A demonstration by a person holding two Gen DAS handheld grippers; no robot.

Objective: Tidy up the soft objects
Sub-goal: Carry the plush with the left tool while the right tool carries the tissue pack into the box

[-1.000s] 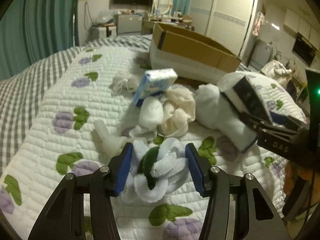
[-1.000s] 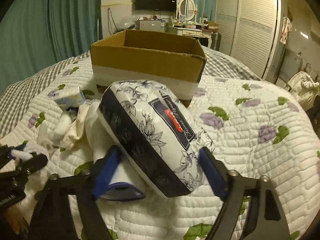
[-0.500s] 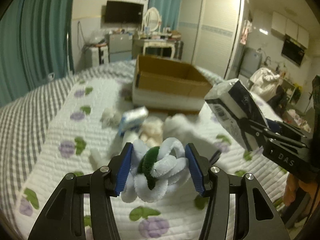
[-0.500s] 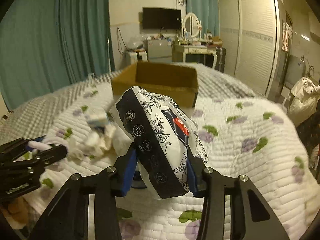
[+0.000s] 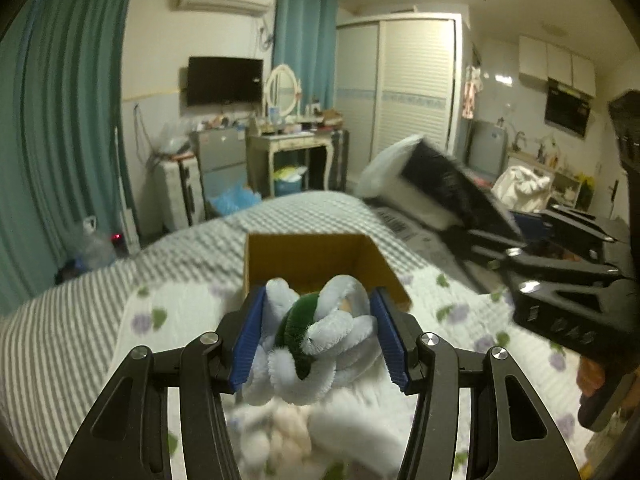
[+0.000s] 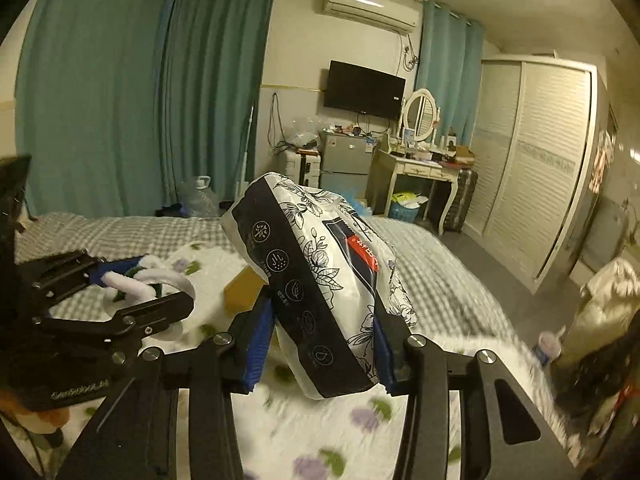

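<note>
My left gripper (image 5: 319,318) is shut on a knotted plush ball (image 5: 316,344) of pale blue and green loops, held up in the air. It points at the open cardboard box (image 5: 312,256) on the bed ahead. My right gripper (image 6: 324,320) is shut on a white tissue pack with black flower print (image 6: 320,264), tilted upward and also lifted. The pack (image 5: 424,176) and right gripper (image 5: 560,276) show blurred at the right of the left wrist view. In the right wrist view the left gripper (image 6: 132,284) is at the left, and a box corner (image 6: 244,292) peeks from behind the pack.
A blurred pile of white and cream soft items (image 5: 288,436) lies on the flowered quilt (image 5: 172,320) below my left gripper. Beyond the bed stand a dressing table (image 5: 292,144), a wardrobe (image 5: 416,88) and teal curtains (image 5: 68,140). Clothes (image 6: 600,304) are heaped at the right.
Both grippers have risen well above the bed with their loads. The right jaws closed from wide apart onto the tissue pack. The pile has dropped below and the box sits lower.
</note>
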